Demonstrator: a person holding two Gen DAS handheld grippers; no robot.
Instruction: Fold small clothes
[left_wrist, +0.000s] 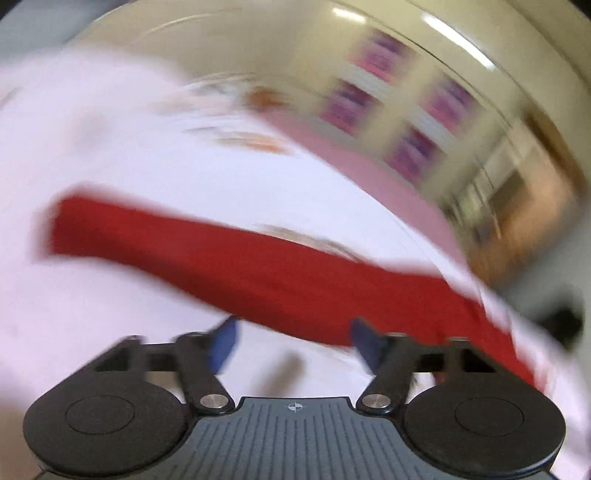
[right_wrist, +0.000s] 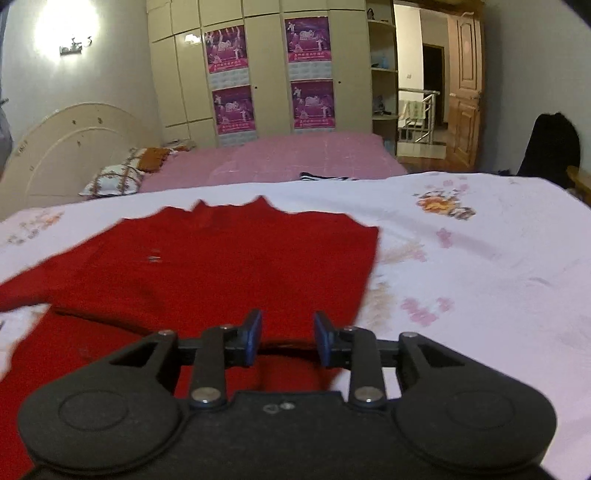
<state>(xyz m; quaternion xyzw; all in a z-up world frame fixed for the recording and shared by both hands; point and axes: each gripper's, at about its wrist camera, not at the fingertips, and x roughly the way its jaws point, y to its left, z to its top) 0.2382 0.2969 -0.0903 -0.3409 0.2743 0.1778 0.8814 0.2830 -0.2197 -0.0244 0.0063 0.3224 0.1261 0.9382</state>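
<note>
A red top (right_wrist: 207, 266) lies spread on the white floral sheet (right_wrist: 480, 258), with one sleeve stretching off to the left and its right side folded in to a straight edge. My right gripper (right_wrist: 288, 334) hovers over the garment's near right corner, open, with a narrow gap between the blue pads (right_wrist: 255, 332) and no cloth pinched. The left wrist view is badly blurred. There the red top (left_wrist: 258, 273) shows as a slanted band across the sheet (left_wrist: 110, 166). My left gripper (left_wrist: 295, 343) is open at the band's near edge, with nothing between its fingers.
Behind the sheet is a pink bed (right_wrist: 295, 155) with pillows (right_wrist: 118, 177) and a cream headboard (right_wrist: 74, 147). A striped cloth (right_wrist: 325, 177) lies at the far edge. A wardrobe with purple posters (right_wrist: 310, 74), a wooden door (right_wrist: 465, 92) and a dark item (right_wrist: 550, 144) stand beyond.
</note>
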